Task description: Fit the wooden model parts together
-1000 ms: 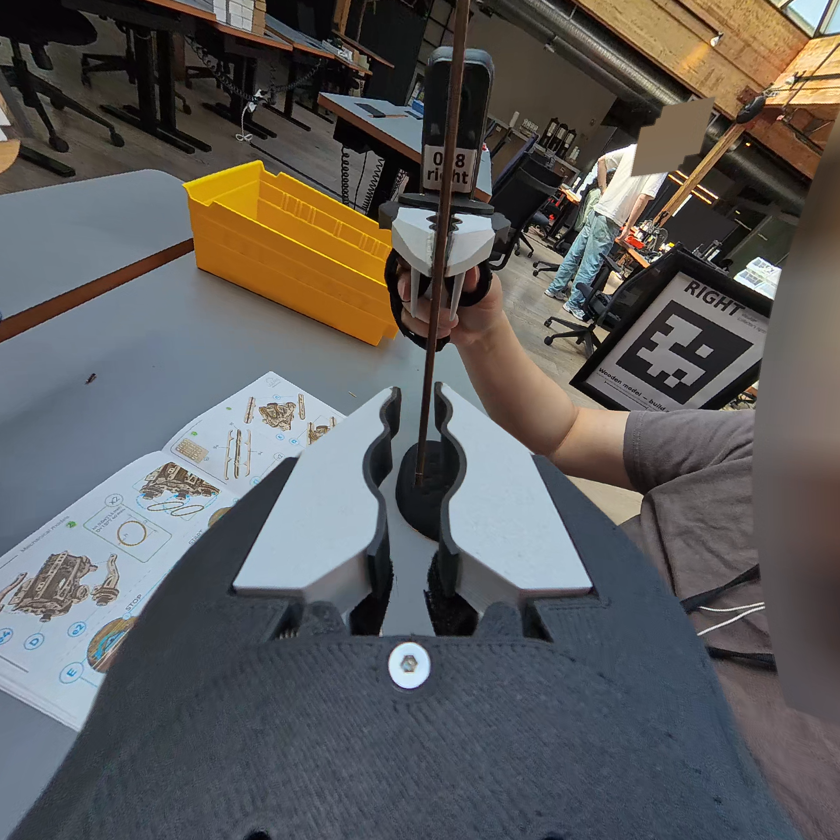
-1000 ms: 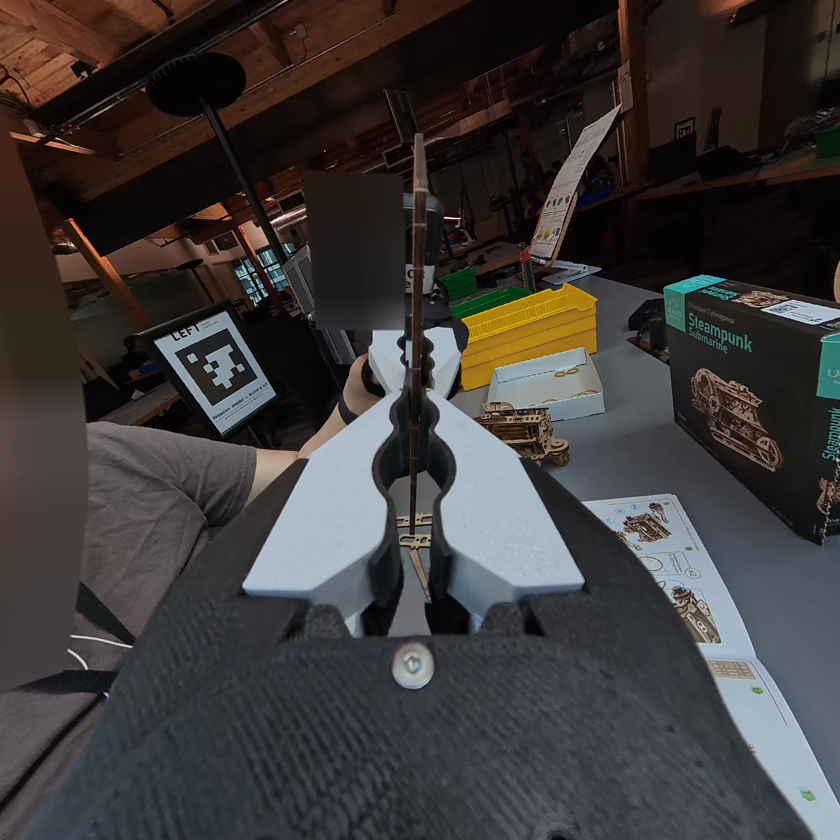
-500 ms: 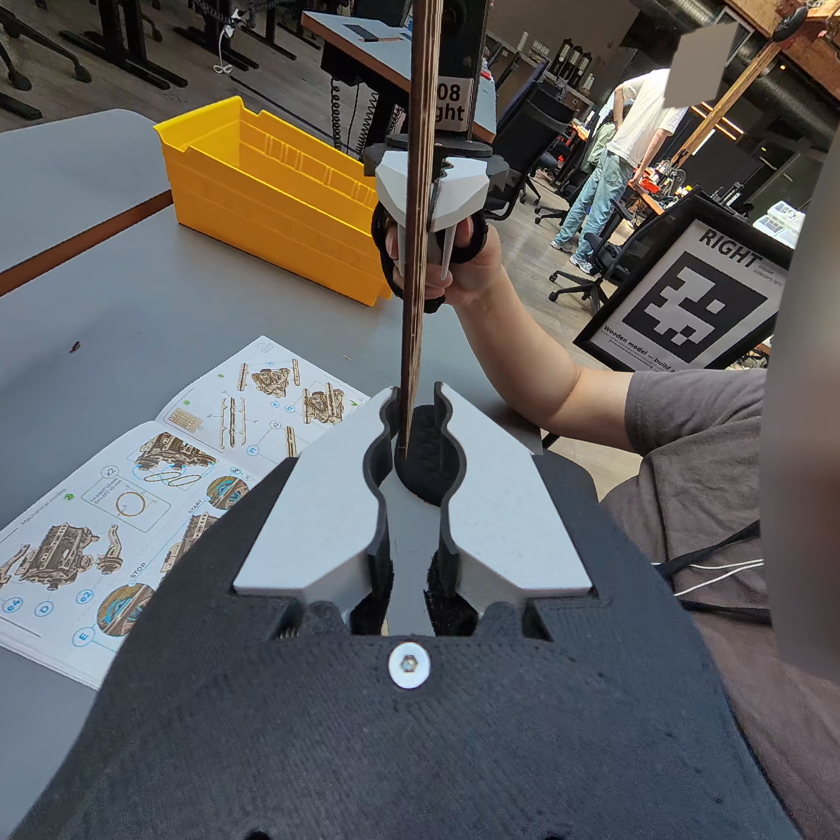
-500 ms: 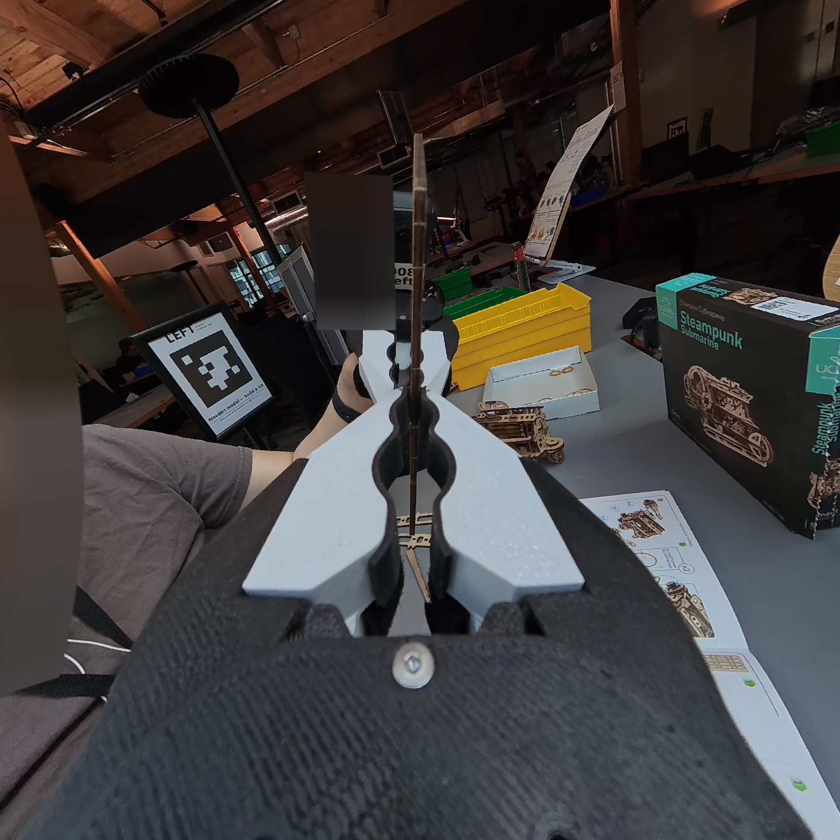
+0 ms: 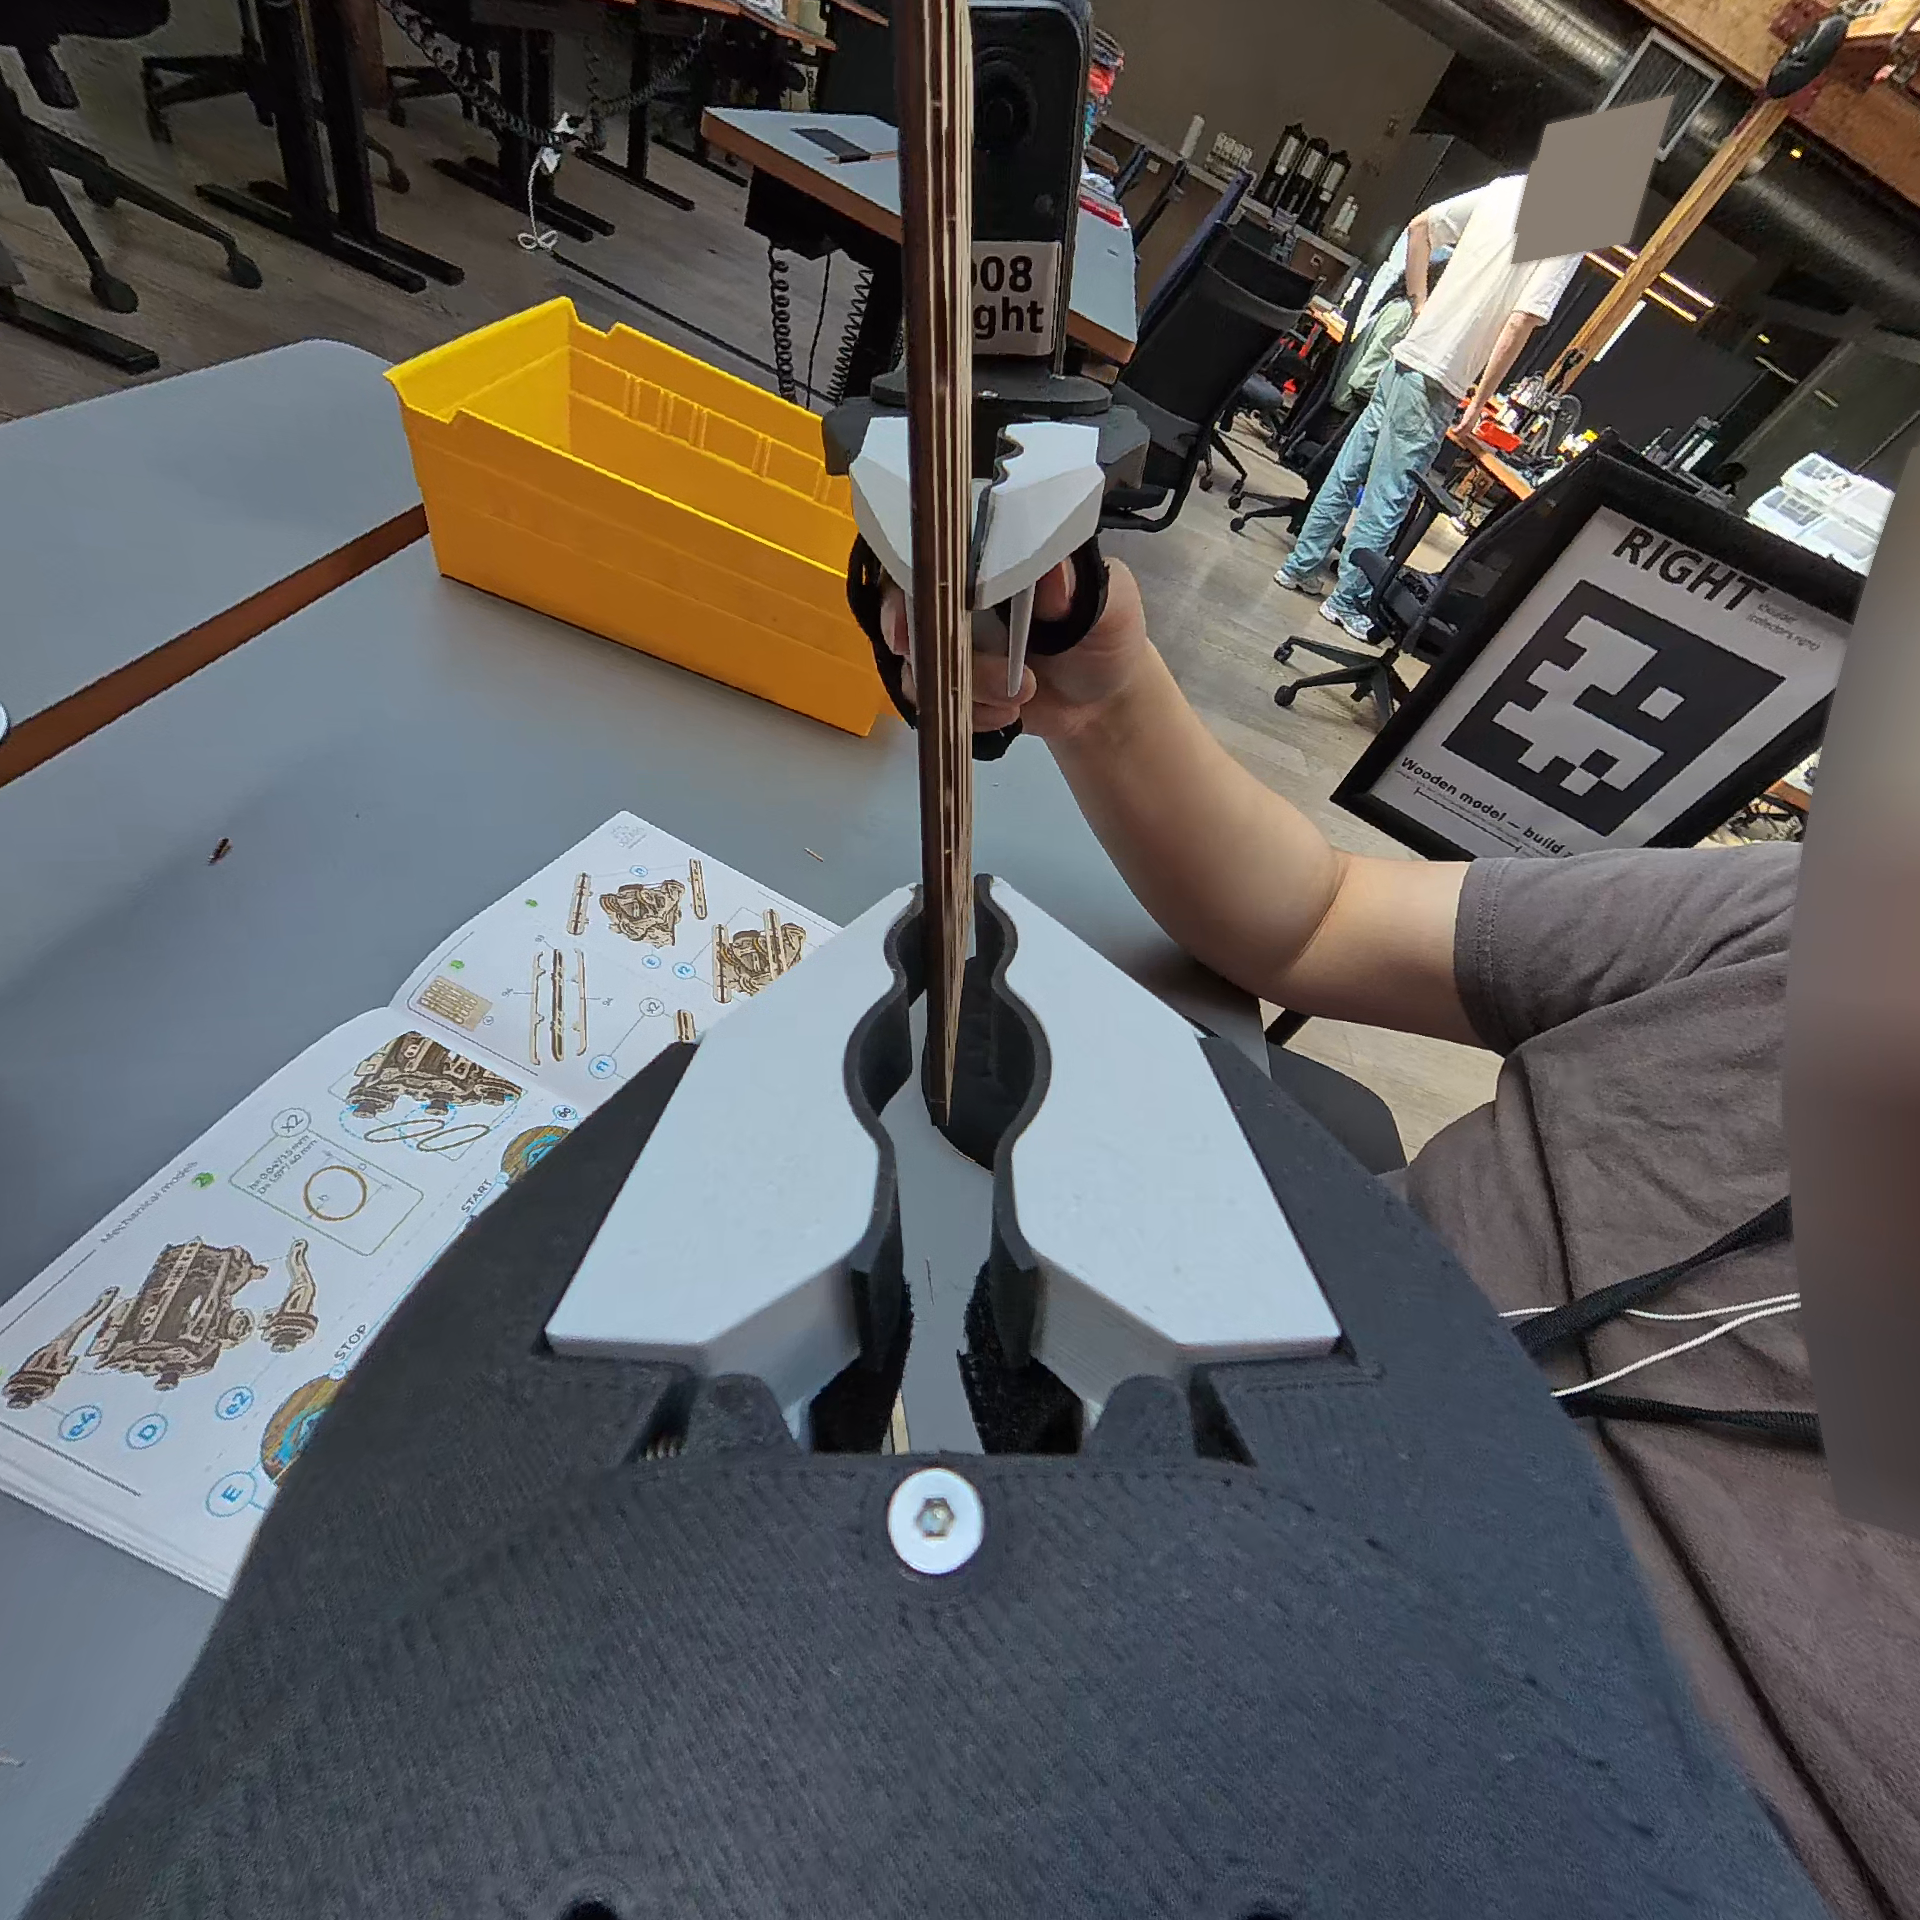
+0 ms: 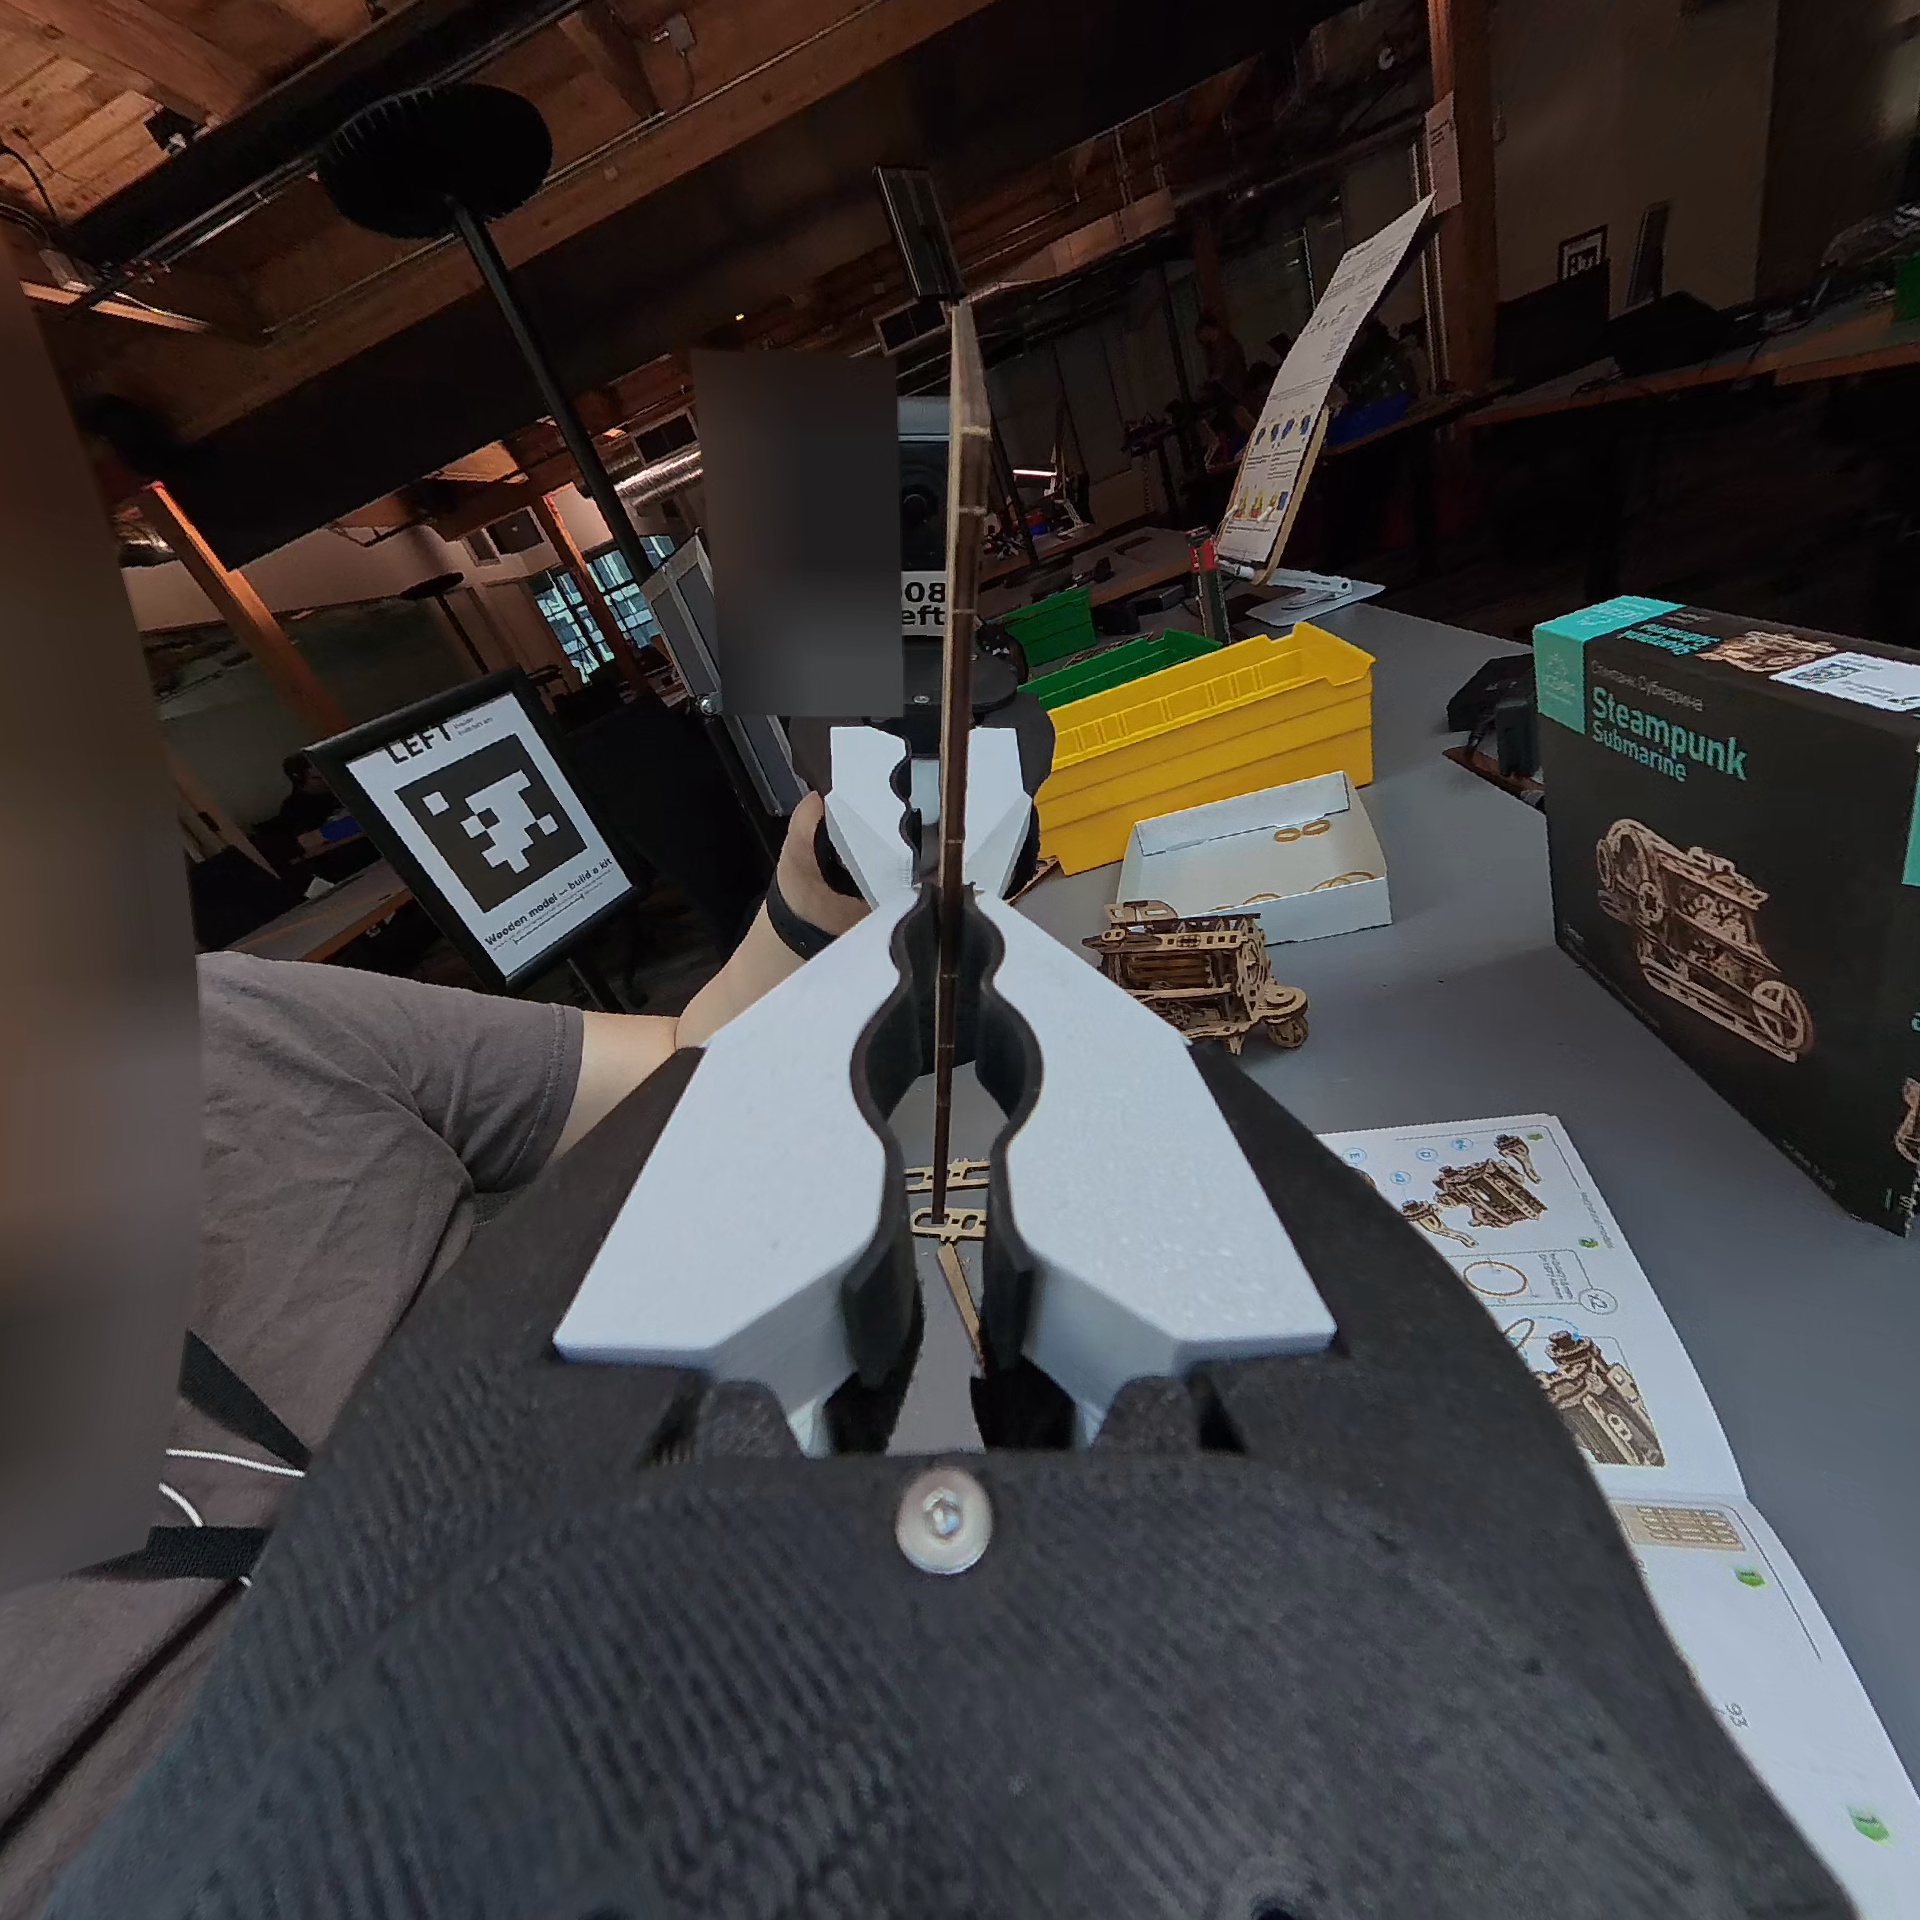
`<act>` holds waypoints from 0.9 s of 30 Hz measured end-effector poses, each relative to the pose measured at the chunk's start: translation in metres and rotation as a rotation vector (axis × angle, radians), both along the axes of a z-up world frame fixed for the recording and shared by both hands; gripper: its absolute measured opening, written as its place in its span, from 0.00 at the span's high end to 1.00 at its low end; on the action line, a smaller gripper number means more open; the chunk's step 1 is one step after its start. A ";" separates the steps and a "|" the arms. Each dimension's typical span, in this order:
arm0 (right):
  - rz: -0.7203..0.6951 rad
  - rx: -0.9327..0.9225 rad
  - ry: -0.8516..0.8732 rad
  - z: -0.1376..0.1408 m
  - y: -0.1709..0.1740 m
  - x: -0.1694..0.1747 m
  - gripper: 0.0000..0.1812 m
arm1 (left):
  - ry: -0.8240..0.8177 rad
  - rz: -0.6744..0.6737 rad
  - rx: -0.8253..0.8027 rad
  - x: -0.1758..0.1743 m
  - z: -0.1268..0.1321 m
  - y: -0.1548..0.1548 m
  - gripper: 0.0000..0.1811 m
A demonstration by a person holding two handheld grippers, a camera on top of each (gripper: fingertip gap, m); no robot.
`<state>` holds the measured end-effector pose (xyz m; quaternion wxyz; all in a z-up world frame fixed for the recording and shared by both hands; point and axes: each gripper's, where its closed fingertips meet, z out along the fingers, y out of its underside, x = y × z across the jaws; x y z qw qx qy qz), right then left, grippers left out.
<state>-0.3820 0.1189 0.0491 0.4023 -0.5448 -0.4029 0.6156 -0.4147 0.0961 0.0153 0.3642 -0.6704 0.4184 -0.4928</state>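
Note:
A thin plywood sheet (image 5: 940, 623) stands edge-on between my two grippers, which face each other over the table edge. My right gripper (image 6: 945, 904) is shut on the sheet (image 6: 961, 623); it also shows in the left wrist view (image 5: 968, 509), gripping the sheet's far part. My left gripper (image 5: 948, 904) has its jaws a narrow gap apart, with the sheet's lower end between the fingertips, close against the left finger. The left gripper shows in the right wrist view (image 6: 930, 800) behind the sheet. Small wooden parts (image 6: 945, 1195) show below, through the right fingers' gap.
A partly built wooden model (image 6: 1195, 977), a white tray (image 6: 1257, 862), a yellow bin (image 6: 1205, 727) and the dark kit box (image 6: 1714, 862) stand on the grey table (image 5: 468, 790). An open instruction booklet (image 5: 312, 1195) lies near the front edge. A framed marker sign (image 5: 1610, 707) stands beside the person's arm.
The sheet has come closer to the left gripper and now sits deeper between its fingertips. The left gripper has tilted down towards the table. The right gripper's hold has not changed.

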 end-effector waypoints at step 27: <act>0.101 -0.013 -0.155 -0.036 -0.018 -0.031 1.00 | -0.064 0.053 0.034 -0.011 0.015 0.007 0.99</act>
